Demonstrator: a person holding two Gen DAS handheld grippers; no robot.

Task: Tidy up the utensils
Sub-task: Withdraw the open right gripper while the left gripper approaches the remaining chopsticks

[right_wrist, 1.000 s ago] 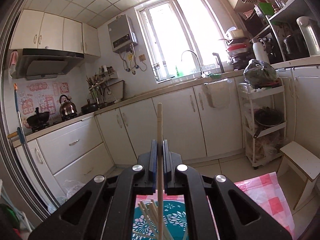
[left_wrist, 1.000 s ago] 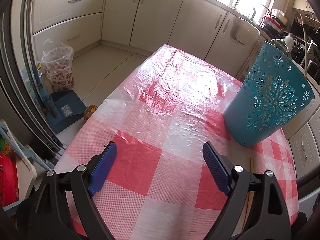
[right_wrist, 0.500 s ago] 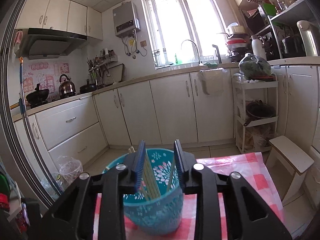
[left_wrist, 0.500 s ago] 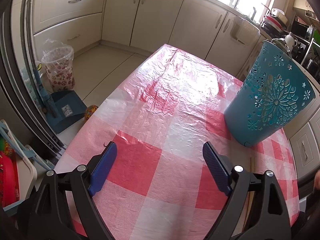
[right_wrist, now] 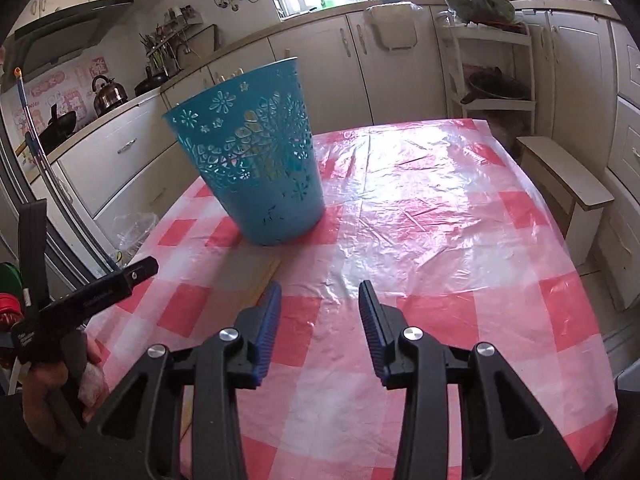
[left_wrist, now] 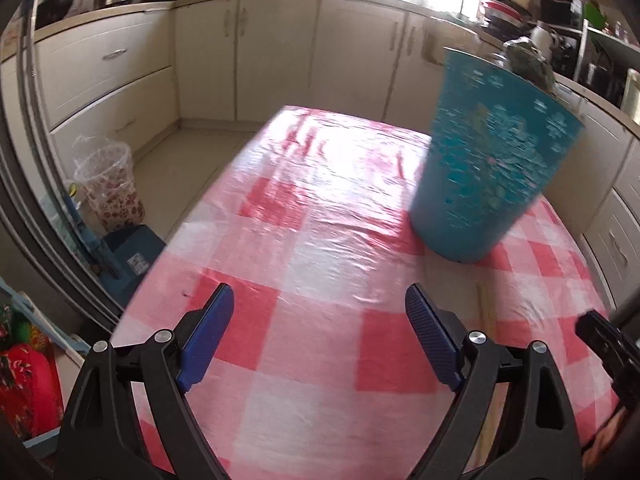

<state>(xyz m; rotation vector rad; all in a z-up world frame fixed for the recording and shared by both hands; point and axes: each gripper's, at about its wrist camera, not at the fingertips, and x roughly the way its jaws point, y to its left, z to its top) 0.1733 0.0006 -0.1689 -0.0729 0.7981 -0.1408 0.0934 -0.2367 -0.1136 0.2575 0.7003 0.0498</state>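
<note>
The teal basket (right_wrist: pixel 256 156) stands upright on the tabletop (right_wrist: pixel 440 208), which is covered by a red-and-white checked cloth. Pale chopstick ends (right_wrist: pixel 228 76) project above the basket's far rim, and pale sticks show through its cut-out wall. The basket therefore serves as the collecting container, and its upright stance keeps long utensils standing on end.

One further pale chopstick (right_wrist: pixel 266 278) lies flat on the tabletop, on the near side of the basket and just short of its base. In the left wrist view the same chopstick (left_wrist: pixel 486 312) lies below the basket (left_wrist: pixel 492 160), running toward the camera.

Right gripper (right_wrist: pixel 320 300): jaws apart and empty, held low over the tabletop on the near side of the basket. The loose chopstick passes just outside the left-hand finger, not between the jaws. A small shift toward that side should be needed to bracket it.

Left gripper (left_wrist: pixel 320 312): jaws wide apart and empty, with only bare cloth between them. The basket stands beyond and to the right of this gripper. The loose chopstick lies outside its right-hand finger. The left wrist view is motion-blurred, so fine detail on the basket wall cannot be read.

Judgement: the loose chopstick lies closer to the right gripper, which is the better placed for the pickup.
</note>
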